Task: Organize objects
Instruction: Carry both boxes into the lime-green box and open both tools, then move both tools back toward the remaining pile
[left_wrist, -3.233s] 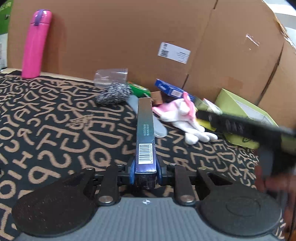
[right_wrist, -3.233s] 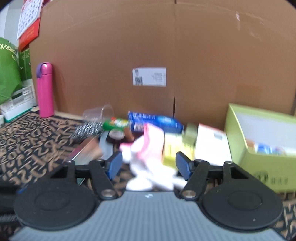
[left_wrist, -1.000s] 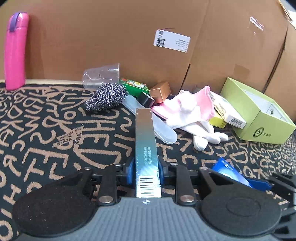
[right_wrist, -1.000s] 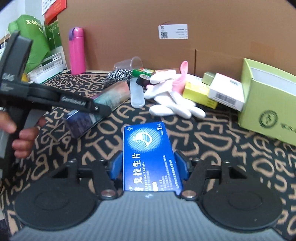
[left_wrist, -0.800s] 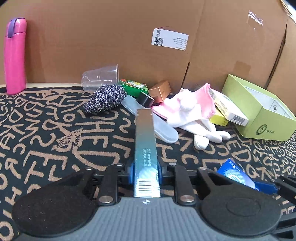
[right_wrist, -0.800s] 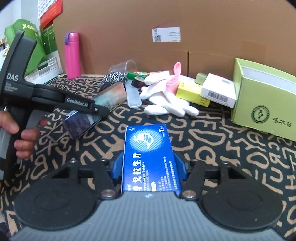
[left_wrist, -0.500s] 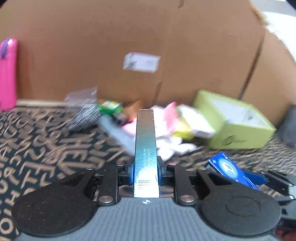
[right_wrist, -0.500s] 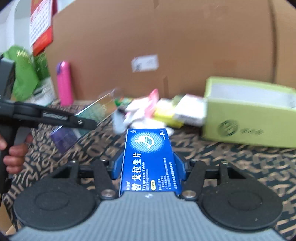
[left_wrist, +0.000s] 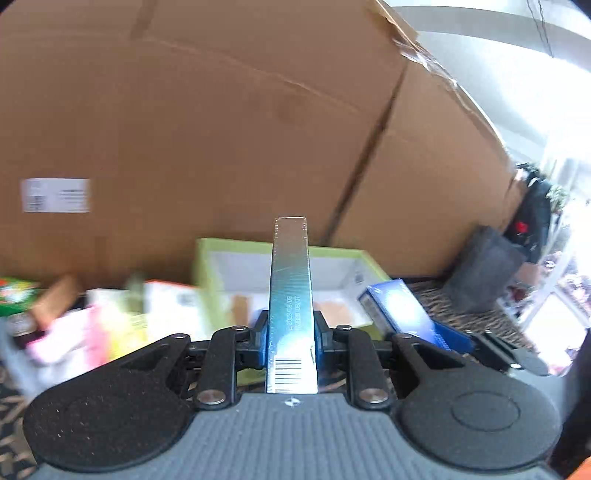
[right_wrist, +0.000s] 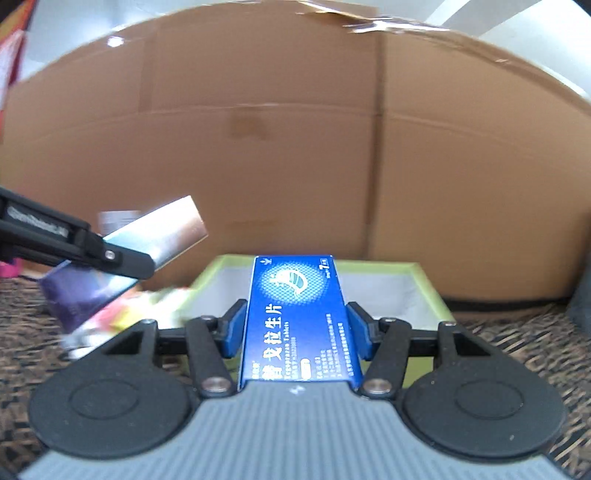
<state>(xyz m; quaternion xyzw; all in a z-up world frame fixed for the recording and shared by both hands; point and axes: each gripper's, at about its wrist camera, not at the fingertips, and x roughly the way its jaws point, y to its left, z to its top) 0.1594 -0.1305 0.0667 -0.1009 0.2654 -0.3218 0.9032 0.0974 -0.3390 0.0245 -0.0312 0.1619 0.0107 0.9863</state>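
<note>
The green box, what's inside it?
In the green box, white walls and something tan and flat on the bottom show. The silver box in the left gripper hides the middle.

Brightness: we see both views evenly lit, daylight level.
Light source: we find a blown-out window area at the right edge of the left wrist view.
Glare: we note a white sheen on the silver box and on its face in the right wrist view.
Blur: we see the cluttered items smeared; the cardboard wall is soft.
Sharpness: we read the blue box print clearly.
Distortion: we see straight edges bow; corners darken.
</note>
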